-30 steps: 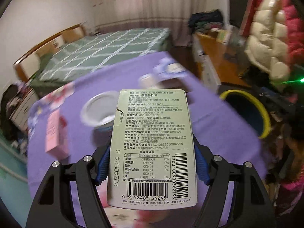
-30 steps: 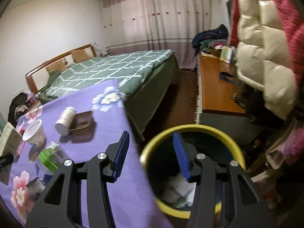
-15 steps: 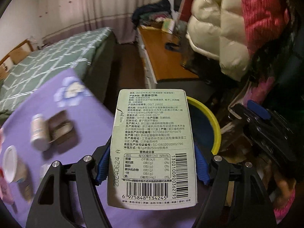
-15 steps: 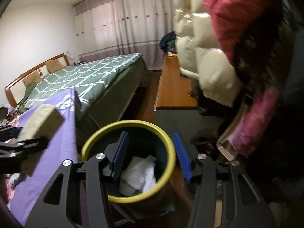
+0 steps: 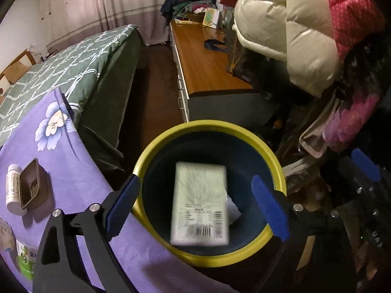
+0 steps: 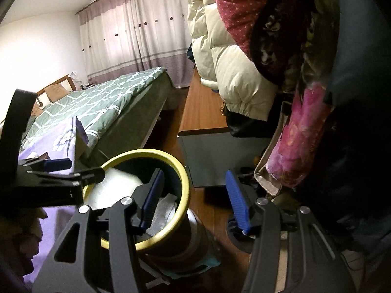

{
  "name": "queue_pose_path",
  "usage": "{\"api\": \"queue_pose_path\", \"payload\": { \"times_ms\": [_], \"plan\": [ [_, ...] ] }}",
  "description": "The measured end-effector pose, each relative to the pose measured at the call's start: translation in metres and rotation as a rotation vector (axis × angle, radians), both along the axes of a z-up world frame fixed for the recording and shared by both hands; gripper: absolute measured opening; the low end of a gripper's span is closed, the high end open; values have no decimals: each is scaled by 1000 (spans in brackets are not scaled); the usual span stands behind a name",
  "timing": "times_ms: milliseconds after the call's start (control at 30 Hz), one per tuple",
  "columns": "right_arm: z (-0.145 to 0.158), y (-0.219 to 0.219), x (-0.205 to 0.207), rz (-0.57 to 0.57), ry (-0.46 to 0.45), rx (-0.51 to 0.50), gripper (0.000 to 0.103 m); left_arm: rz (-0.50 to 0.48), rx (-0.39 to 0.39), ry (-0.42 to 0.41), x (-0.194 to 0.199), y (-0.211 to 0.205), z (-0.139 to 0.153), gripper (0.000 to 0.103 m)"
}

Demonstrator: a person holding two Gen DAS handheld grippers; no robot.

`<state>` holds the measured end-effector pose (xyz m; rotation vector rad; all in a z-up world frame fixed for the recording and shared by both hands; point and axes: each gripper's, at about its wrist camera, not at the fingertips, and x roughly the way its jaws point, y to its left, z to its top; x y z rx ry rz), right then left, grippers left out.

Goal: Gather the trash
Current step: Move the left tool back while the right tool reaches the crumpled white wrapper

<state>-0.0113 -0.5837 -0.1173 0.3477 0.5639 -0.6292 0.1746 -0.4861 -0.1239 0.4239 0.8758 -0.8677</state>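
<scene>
My left gripper [image 5: 198, 205] is open and empty, right above the yellow-rimmed trash bin [image 5: 244, 131]. The pale green drink carton [image 5: 200, 202] is blurred, dropping inside the bin between my open fingers. In the right wrist view the bin [image 6: 180, 183] stands on the floor by the table, with the carton [image 6: 117, 185] and white paper inside. My right gripper [image 6: 193, 200] is open and empty, over the bin's right rim and the floor. The left gripper [image 6: 61, 168] shows at the left there.
The purple flowered tablecloth [image 5: 66, 166] holds a white bottle [image 5: 12, 190], a brown tray [image 5: 30, 183] and a green-labelled packet [image 5: 25, 258]. A green bed [image 5: 61, 66], a wooden cabinet [image 5: 202, 61] and hanging coats [image 5: 293, 29] surround the bin.
My left gripper swung from the table to over the bin, opened and let go of the carton, which now falls into the bin. My right gripper shifted right, still open.
</scene>
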Motion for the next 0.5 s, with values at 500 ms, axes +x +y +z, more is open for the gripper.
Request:
{"api": "queue_pose_path", "payload": {
  "times_ms": [500],
  "plan": [
    [-6,97,73,308,54,10,52,375,-136,-146,13,219,68,95]
  ]
}}
